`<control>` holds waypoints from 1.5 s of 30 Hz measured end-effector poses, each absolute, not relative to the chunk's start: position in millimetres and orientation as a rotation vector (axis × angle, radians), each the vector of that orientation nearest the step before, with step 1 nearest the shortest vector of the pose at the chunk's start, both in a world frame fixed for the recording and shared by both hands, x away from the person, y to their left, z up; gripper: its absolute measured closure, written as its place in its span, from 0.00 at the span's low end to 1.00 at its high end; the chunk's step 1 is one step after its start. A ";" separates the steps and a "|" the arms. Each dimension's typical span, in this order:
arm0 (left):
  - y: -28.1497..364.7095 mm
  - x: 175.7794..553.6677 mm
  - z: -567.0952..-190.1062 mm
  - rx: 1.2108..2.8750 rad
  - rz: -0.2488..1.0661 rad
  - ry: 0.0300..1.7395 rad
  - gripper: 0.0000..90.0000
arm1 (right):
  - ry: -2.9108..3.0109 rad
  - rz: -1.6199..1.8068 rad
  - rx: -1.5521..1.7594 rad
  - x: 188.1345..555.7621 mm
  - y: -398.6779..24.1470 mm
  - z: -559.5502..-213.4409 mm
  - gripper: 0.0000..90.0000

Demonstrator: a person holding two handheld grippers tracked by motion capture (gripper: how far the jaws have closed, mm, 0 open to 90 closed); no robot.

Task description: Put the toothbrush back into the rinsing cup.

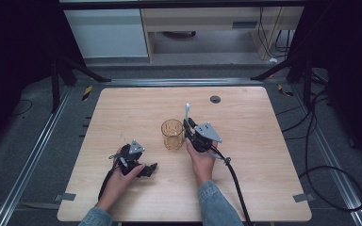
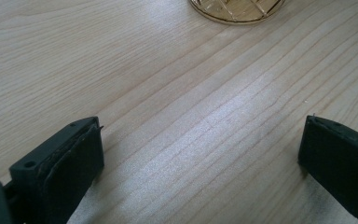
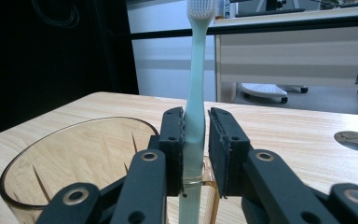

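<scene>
An amber glass cup [image 1: 172, 134] stands near the table's middle; its base [image 2: 237, 11] shows in the left gripper view and its rim [image 3: 51, 144] in the right gripper view. A pale green toothbrush [image 1: 187, 110] stands upright, bristles up, at the cup's right side. My right gripper [image 1: 187, 126] has the toothbrush [image 3: 195, 107] between its jaws. The handle rests against the left pad [image 3: 179, 140], with a thin gap to the other pad, and its lower end passes the cup's rim. My left gripper [image 1: 143, 167] lies low on the table, open, and nothing is between its jaws [image 2: 200, 154].
The wooden table [image 1: 245, 188] has a round cable hole [image 1: 215, 99] at the back right. A black cable [image 1: 235, 183] trails from the right gripper toward the front edge. Beyond the table stand a white cabinet [image 1: 106, 33] and a desk [image 1: 207, 21].
</scene>
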State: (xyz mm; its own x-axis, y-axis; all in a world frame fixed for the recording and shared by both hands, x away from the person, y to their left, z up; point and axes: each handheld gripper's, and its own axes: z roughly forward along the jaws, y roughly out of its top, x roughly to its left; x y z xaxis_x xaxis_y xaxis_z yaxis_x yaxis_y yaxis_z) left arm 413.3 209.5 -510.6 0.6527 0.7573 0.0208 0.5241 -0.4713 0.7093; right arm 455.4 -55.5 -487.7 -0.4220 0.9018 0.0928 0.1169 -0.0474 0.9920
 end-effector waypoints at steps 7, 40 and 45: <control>209.5 413.3 -510.6 2.183 0.438 0.989 0.00 | 1.572 1.545 1.107 453.8 -56.7 -484.1 0.78; 209.5 413.3 -510.6 2.183 0.438 0.989 0.00 | 1.655 1.509 1.142 444.9 -71.3 -457.2 0.36; 209.5 413.3 -510.6 2.183 0.439 0.988 0.00 | 1.666 1.504 1.157 444.5 -75.1 -456.0 0.31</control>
State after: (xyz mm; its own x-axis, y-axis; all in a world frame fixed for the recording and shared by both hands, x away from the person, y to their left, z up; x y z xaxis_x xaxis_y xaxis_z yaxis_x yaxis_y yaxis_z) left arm 413.3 209.5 -510.6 0.6530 0.7571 0.0213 0.5238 -0.4717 0.7093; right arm 444.5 -75.1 -456.0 -0.4346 0.8934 0.1142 0.2045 -0.0256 0.9785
